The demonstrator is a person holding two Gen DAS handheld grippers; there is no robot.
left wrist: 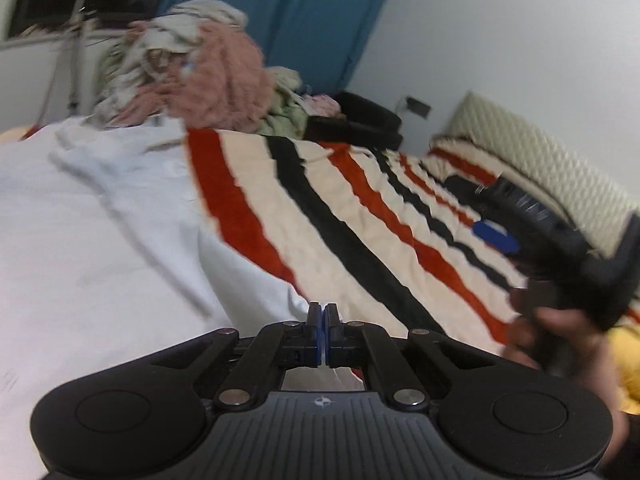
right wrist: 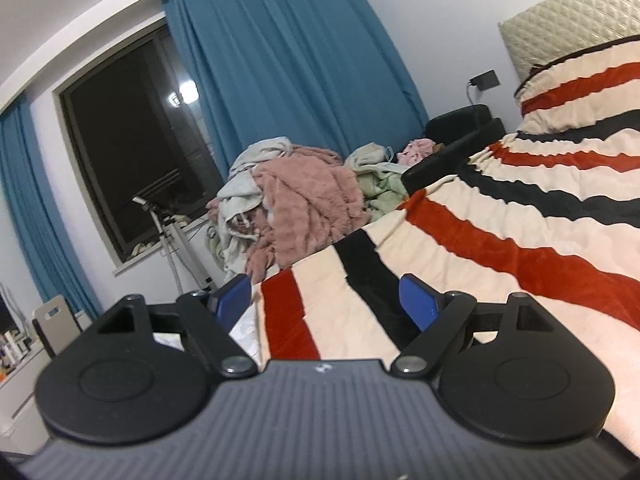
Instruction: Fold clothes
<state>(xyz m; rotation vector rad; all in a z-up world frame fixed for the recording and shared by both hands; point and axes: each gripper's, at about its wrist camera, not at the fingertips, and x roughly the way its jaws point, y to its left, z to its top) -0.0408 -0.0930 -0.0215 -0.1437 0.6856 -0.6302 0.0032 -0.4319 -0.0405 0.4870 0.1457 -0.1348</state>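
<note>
A white garment (left wrist: 92, 240) lies spread over the left of the bed, on a cream blanket with red and black stripes (left wrist: 360, 216). My left gripper (left wrist: 322, 312) is shut, and the garment's near corner runs up to its pads and looks pinched there. My right gripper (right wrist: 328, 304) hovers open above the striped blanket (right wrist: 500, 240) with nothing between its blue pads (right wrist: 420, 304). A sliver of the white garment (right wrist: 244, 334) shows beside its left finger. In the left wrist view the right gripper (left wrist: 520, 220) is at the right edge, blurred, held by a hand (left wrist: 560, 340).
A heap of unfolded clothes (right wrist: 288, 200), pink and grey on top, sits at the bed's far end before a blue curtain (right wrist: 288, 72) and a dark window (right wrist: 132, 140). A quilted headboard (left wrist: 540, 160) is on the right. A black chair (right wrist: 460, 140) stands by the wall.
</note>
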